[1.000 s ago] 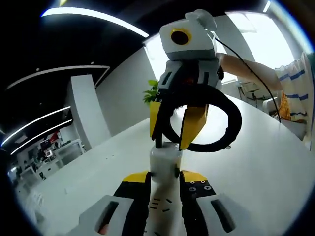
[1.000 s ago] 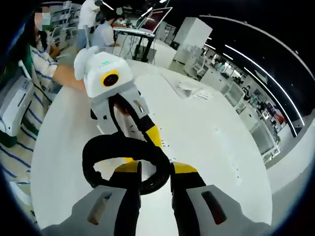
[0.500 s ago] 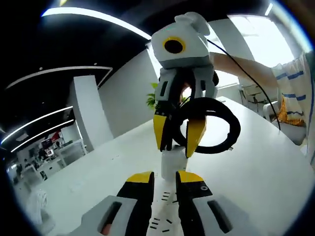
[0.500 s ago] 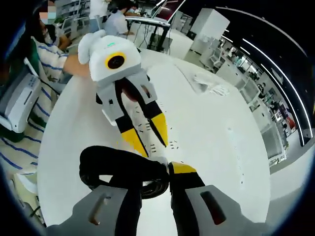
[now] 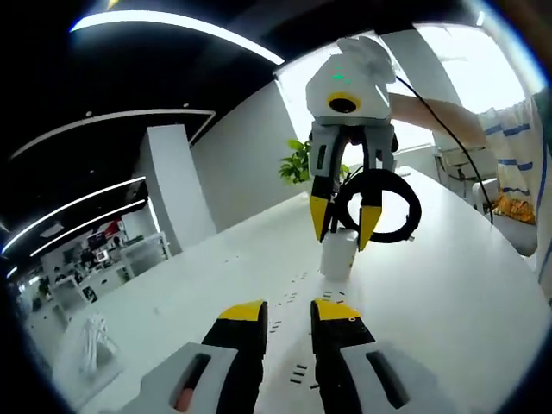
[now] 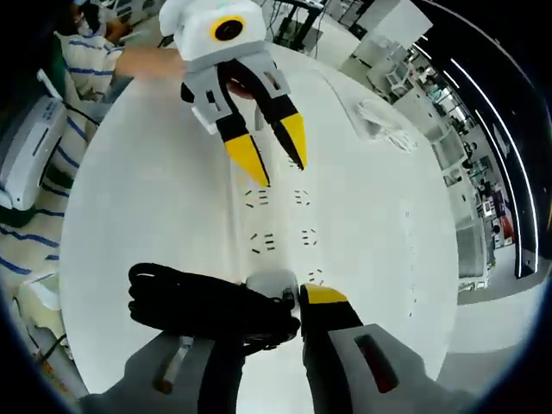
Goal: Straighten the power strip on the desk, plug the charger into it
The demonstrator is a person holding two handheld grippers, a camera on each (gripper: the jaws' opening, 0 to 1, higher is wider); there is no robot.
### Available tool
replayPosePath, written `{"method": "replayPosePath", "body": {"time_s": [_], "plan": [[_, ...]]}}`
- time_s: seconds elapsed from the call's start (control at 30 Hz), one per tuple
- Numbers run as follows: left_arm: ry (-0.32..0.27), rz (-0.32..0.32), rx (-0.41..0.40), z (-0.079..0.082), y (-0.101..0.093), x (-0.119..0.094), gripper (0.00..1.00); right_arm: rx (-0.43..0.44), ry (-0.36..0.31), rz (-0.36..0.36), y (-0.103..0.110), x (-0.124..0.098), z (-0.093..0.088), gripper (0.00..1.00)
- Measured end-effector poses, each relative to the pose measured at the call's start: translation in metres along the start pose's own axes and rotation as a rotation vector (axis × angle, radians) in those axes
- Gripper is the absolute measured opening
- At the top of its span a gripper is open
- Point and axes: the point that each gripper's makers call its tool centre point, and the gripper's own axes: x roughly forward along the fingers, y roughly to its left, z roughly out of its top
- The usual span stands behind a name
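Now the right gripper (image 6: pixel 267 297) is grasping the white charger (image 6: pixel 271 283), its coiled black cable (image 6: pixel 207 306) trailing beside, standing on the power strip (image 6: pixel 278 224) lying along the counter (image 6: pixel 155 198). Opposite, the left gripper (image 5: pixel 289 312) is hovering with released jaws above the strip.

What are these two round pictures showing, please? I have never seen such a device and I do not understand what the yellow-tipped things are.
A person holds one hand tool in each hand; each tool is a gripper with two yellow-tipped jaws and its own camera. In the left gripper view, the left gripper rises from the bottom, open and empty, and the right gripper faces it. The right gripper view looks back: the right gripper is at the bottom, the left gripper above. On the white desk lies a white power strip. The right gripper holds a white charger with its coiled black cable, standing on the strip.
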Motion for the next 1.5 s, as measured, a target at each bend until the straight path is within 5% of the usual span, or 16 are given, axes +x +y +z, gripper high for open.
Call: {"method": "replayPosePath", "body": {"time_s": [0.17, 0.4, 0.57, 0.8, 1.0, 1.17, 1.5], "plan": [[-0.012, -0.002, 0.001, 0.005, -0.005, 0.000, 0.22, -0.003, 0.014, 0.017, -0.001, 0.000, -0.002, 0.23], [0.026, -0.020, 0.018, -0.003, -0.014, 0.005, 0.23, 0.048, -0.029, 0.128, -0.008, 0.000, -0.006, 0.22], [0.033, -0.021, 0.015, -0.004, -0.014, 0.005, 0.25, 0.095, 0.047, 0.191, -0.011, 0.003, -0.004, 0.21], [0.025, -0.017, -0.003, -0.002, -0.012, 0.003, 0.26, 0.065, 0.110, 0.175, -0.008, 0.005, -0.005, 0.21], [0.020, -0.023, -0.001, 0.000, -0.014, 0.004, 0.26, 0.063, 0.064, 0.176, -0.007, 0.005, -0.008, 0.21], [0.014, -0.027, -0.005, 0.002, -0.015, 0.003, 0.26, 0.048, 0.177, 0.182, -0.007, 0.010, -0.005, 0.21], [0.016, -0.037, -0.001, 0.002, -0.019, 0.005, 0.26, 0.077, 0.091, 0.171, -0.010, 0.013, -0.009, 0.21]]}}
